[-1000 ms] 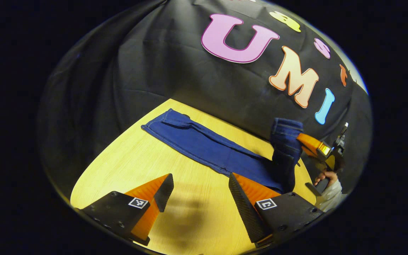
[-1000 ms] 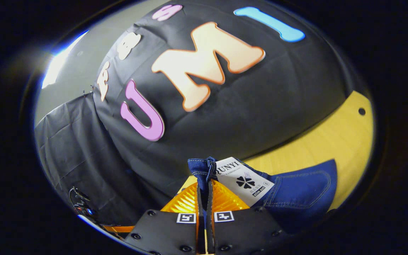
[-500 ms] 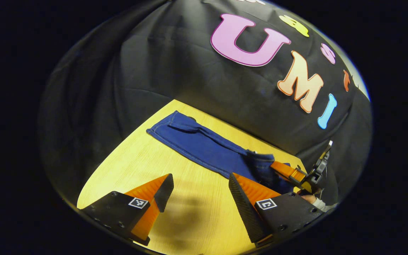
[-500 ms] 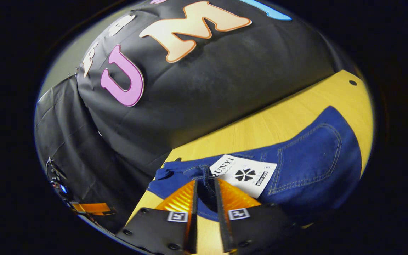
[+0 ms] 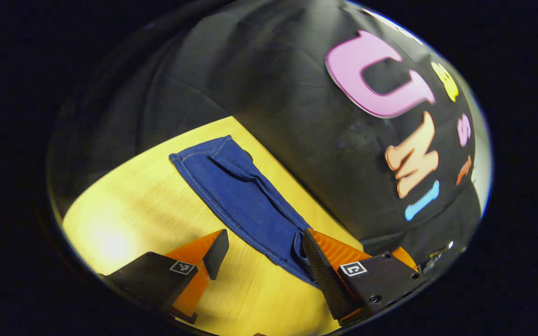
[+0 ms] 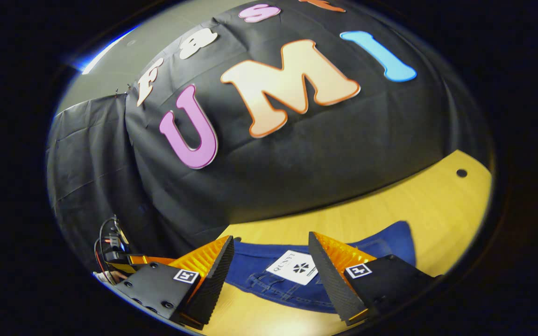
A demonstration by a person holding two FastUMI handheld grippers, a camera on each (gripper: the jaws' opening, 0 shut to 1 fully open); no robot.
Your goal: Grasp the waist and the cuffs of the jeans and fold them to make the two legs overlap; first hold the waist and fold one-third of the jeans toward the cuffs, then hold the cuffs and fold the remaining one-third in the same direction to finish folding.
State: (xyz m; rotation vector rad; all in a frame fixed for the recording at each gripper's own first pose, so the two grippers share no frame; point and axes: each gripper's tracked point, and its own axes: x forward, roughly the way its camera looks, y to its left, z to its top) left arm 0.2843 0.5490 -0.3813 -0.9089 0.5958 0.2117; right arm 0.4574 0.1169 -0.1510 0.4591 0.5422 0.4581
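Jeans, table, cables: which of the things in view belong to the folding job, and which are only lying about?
Belong to the job:
jeans, lying on the table
left gripper, open
right gripper, open above the jeans

Only lying about:
table
cables at the table's edge
paper tag on the jeans

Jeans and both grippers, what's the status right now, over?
Left gripper open, holding nothing. Right gripper open above the waist label. Jeans flat on the table, cuffs untouched. Nothing in the way.
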